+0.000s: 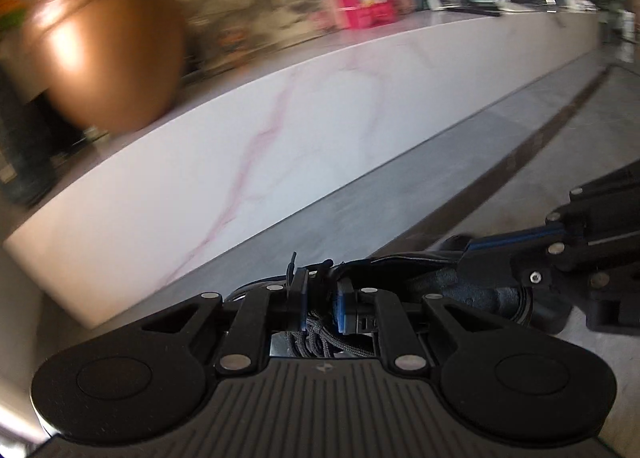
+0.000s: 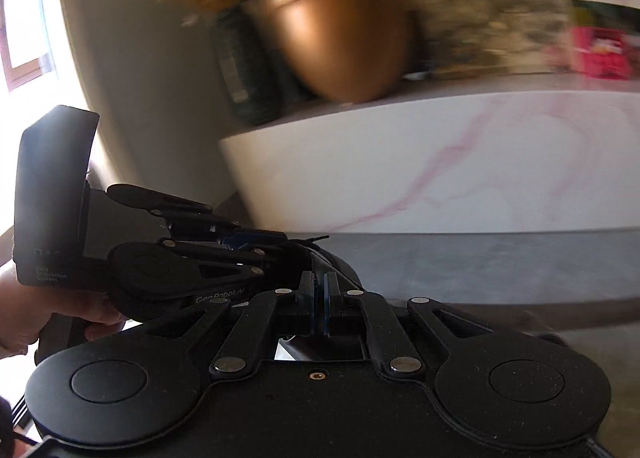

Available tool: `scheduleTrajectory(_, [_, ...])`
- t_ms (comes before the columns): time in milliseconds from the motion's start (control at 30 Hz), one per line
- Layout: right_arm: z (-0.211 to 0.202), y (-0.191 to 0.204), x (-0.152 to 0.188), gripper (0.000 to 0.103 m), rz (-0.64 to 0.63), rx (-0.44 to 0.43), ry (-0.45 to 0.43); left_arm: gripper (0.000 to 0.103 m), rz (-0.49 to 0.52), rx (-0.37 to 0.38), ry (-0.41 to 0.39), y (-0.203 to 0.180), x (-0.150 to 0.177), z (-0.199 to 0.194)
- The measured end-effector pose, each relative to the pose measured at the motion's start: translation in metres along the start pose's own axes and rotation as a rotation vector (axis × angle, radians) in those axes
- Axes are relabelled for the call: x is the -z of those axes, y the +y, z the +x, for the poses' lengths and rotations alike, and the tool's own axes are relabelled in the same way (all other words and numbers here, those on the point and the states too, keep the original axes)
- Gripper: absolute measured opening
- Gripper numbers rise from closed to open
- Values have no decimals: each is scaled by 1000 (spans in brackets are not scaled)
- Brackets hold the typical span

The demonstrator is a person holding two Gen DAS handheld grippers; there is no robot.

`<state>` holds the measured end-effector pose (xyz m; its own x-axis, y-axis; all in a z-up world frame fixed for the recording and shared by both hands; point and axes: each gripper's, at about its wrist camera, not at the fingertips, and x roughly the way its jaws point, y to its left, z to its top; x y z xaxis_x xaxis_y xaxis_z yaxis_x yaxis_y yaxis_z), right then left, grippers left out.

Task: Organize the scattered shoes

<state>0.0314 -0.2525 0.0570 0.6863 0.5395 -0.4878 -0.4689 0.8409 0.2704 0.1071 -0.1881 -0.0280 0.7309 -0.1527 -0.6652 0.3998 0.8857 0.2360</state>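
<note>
Grey floor [image 1: 360,210] runs along the bottom of a long white marble ledge [image 1: 200,178] with thin pink lines in it. On top of the ledge, at its near end, sits a big round copper pot [image 1: 108,50]. A dark green thing [image 2: 240,70] stands beside the pot, but it is too blurry to name. Farther along the ledge are a patterned box [image 1: 256,6] and a pink box [image 1: 364,4], both blurry too.

Low over the floor, the left gripper [image 1: 318,298] is pressed nearly shut on the black laces [image 1: 320,338] of a black shoe [image 1: 400,262]. The laces bunch up between its blue pads [image 1: 342,304].

The right gripper [image 2: 320,302] is pinched tight on a thin black edge of the shoe [image 2: 328,258], and its pads almost touch each other. In the left wrist view, the right gripper [image 1: 472,248] comes in from the right side and bites the shoe's opening.

In the right wrist view, the left gripper [image 2: 256,242] sits just to the left, with a bare hand [image 2: 60,310] holding its handle. The shoe is between the two grippers, close to the bottom of the ledge. It is not clear if the shoe touches the floor.
</note>
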Motion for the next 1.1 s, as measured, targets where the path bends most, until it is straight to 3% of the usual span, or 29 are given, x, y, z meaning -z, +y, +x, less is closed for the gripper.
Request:
scheduleTrajectory(300, [12,-81,34,3,187,176,33,11,223,128,2,-76,-20,97])
scheduleTrajectory(633, [12,-122,71,3,317,244,67,12,363,179,-7,-134,-10,117])
scheduleTrajectory(900, [21,-147,122,3,403,310,155,12,477,259,11,-177,9,132])
scheduleTrajectory(1100, [15,-162,151,2,436,334,201,12,547,265,25,-192,29,133])
